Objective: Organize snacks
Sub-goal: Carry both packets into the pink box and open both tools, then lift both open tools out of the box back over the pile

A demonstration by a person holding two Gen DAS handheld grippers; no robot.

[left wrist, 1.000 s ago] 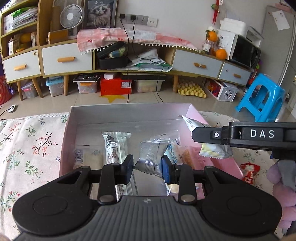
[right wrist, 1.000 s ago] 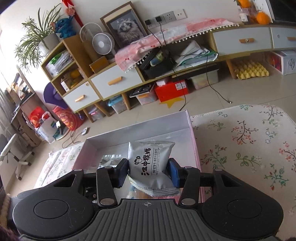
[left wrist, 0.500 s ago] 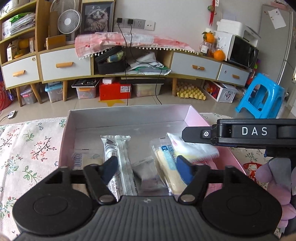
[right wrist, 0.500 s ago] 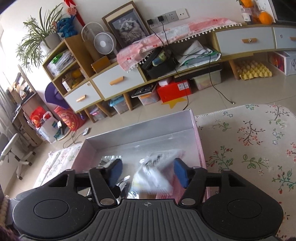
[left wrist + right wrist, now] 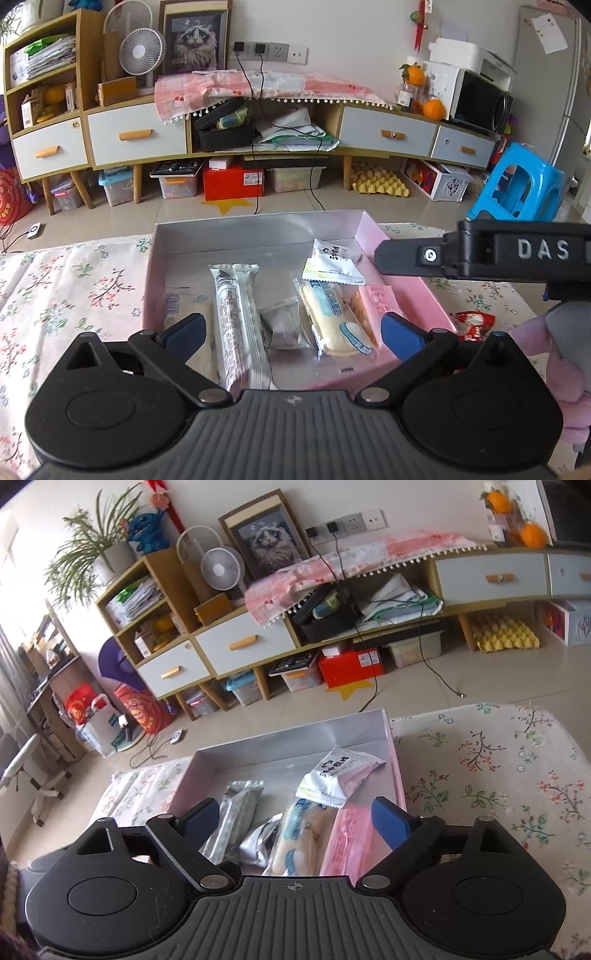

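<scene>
Silver foil lines the inside of the shallow pink box [image 5: 369, 236], which sits on a flowered cloth [image 5: 55, 280] over the worktop and serves as the collecting place for the snacks. Five or six packets lie in it, mostly in a rough row with their long sides running near to far, which keeps them flat and leaves the far strip of the box bare for more. From the left there is a pale packet [image 5: 184, 314] partly hidden by the tool finger, then a long white striped bar [image 5: 236, 317], a small crumpled silver sachet [image 5: 284, 325], a clear-wrapped yellow cake [image 5: 332, 317] and a pink packet [image 5: 380, 302] against the right wall. A white pouch with black print [image 5: 332, 262] rests tilted at the far right, its near edge overlapping the yellow cake; it looks dropped rather than laid.

Both tools hover over the near edge of the box. The left tool [image 5: 291, 332] has its fingers wide apart with nothing between them, and the right tool [image 5: 295, 818] is likewise spread and empty above the pink packet and yellow cake. My judgement is that both hands are free to fetch another snack or to straighten the tilted pouch into the row.
</scene>
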